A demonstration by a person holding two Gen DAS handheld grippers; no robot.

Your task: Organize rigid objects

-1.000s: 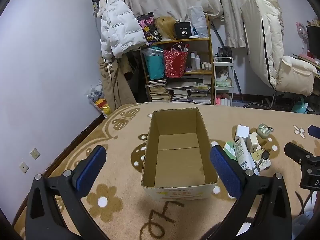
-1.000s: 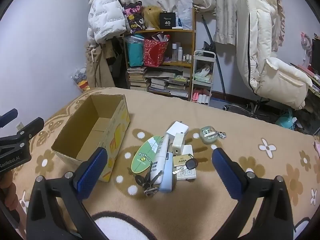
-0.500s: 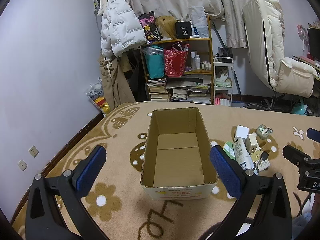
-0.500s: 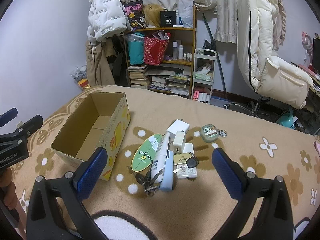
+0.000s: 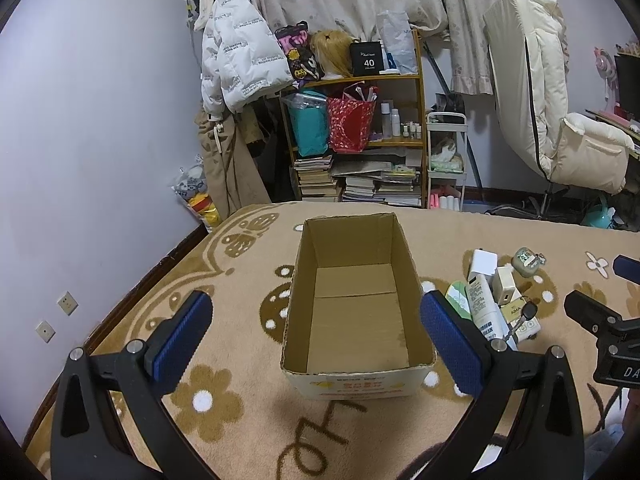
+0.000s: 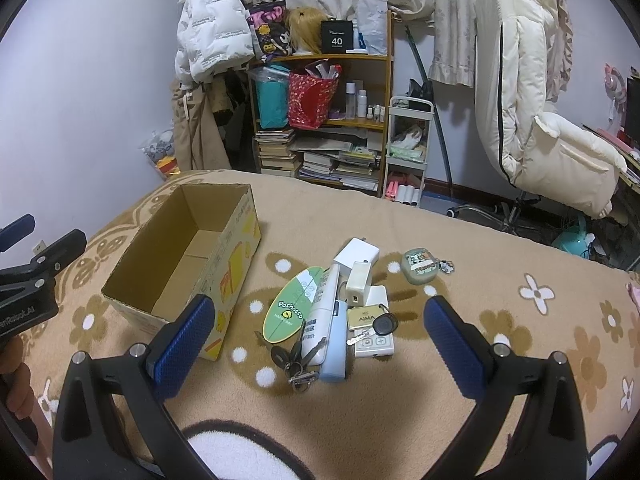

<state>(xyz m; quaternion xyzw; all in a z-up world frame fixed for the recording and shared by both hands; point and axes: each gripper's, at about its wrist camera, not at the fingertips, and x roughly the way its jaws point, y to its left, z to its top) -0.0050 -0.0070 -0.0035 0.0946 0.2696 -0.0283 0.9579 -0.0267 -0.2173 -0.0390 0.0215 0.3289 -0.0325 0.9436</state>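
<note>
An empty open cardboard box (image 5: 356,364) (image 6: 236,264) stands on the tan flowered blanket. To its right lies a pile of small items: a white tube (image 6: 322,312), a green oval card (image 6: 294,306), a light blue bottle (image 6: 335,350), white chargers (image 6: 357,256), a key bunch (image 6: 298,360), a gold tag (image 6: 366,316) and a green round case (image 6: 418,266). My left gripper (image 5: 316,332) is open and empty, held above the box's near end. My right gripper (image 6: 320,334) is open and empty, held above the pile.
A cluttered shelf (image 5: 356,128) with books, a white jacket (image 5: 236,40) and a cream chair (image 6: 540,120) stand beyond the bed's far edge. A wall (image 5: 80,140) runs along the left. The blanket (image 6: 500,280) extends right of the pile.
Both grippers have risen and drawn back slightly, so the box and the pile sit a little farther off. Nothing was taken hold of or moved.
</note>
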